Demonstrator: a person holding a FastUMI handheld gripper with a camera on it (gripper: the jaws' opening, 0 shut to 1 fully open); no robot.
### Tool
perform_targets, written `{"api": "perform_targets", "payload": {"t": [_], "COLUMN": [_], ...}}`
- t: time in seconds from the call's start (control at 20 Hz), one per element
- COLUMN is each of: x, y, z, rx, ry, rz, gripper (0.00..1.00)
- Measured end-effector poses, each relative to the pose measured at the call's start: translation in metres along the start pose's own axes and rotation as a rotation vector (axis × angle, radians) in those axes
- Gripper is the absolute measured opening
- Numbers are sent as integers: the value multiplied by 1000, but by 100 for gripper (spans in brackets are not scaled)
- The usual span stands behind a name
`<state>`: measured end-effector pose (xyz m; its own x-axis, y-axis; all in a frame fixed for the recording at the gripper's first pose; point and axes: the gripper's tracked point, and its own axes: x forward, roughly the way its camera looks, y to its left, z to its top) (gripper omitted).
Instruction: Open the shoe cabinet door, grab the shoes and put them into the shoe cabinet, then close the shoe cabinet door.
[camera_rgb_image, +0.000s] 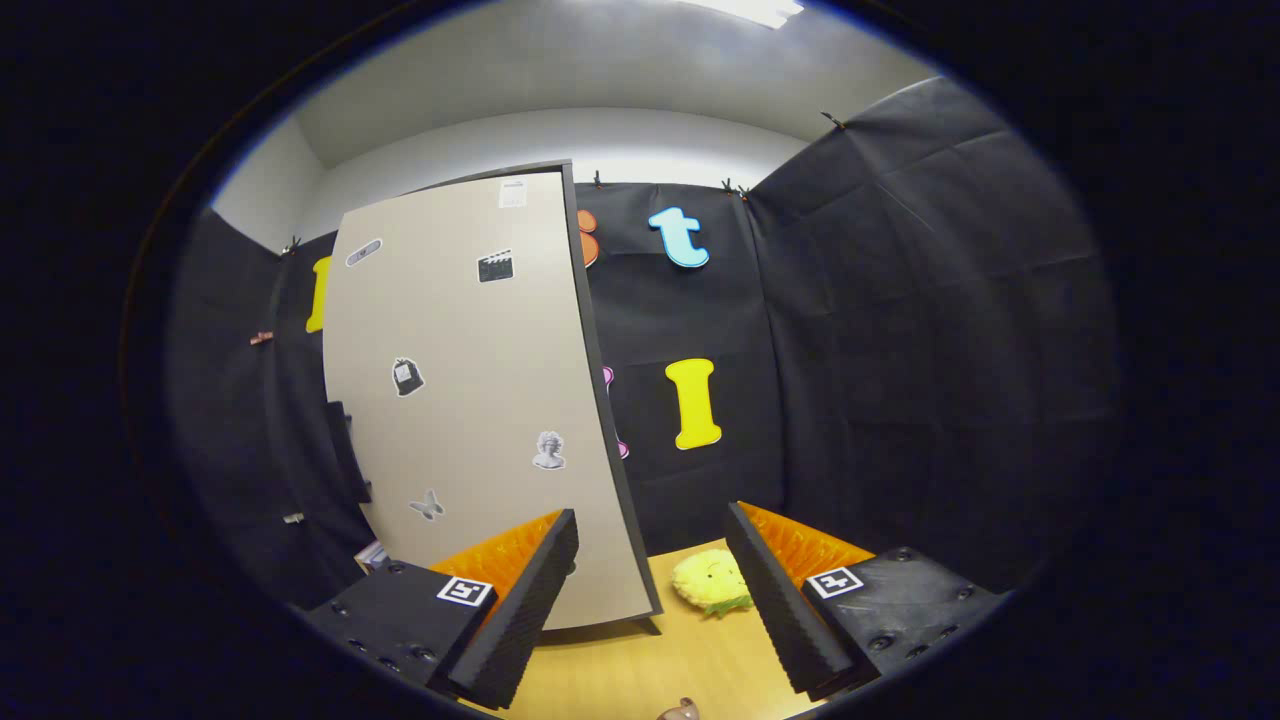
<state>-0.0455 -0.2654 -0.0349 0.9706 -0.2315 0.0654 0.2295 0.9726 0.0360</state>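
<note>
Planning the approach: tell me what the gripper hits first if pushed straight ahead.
Probably the yellow plush shoe on the floor between the open gripper fingers; the cabinet door edge stands just left. Depth unclear.

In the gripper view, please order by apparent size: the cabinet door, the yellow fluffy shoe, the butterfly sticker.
1. cabinet door
2. yellow fluffy shoe, beyond the open gripper
3. butterfly sticker

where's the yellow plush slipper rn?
In the gripper view, the fluffy yellow plush slipper lies on the light wooden floor, just ahead of the open gripper fingers, nearer the right one, right of the beige sticker-covered cabinet door.
</note>
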Motion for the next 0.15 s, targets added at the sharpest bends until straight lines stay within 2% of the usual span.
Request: {"api": "perform_targets", "payload": {"t": [0.15], "x": [10], "y": [-25], "z": [18], "rx": [-21], "ry": [-22], "rz": [69], "gripper": [98]}}
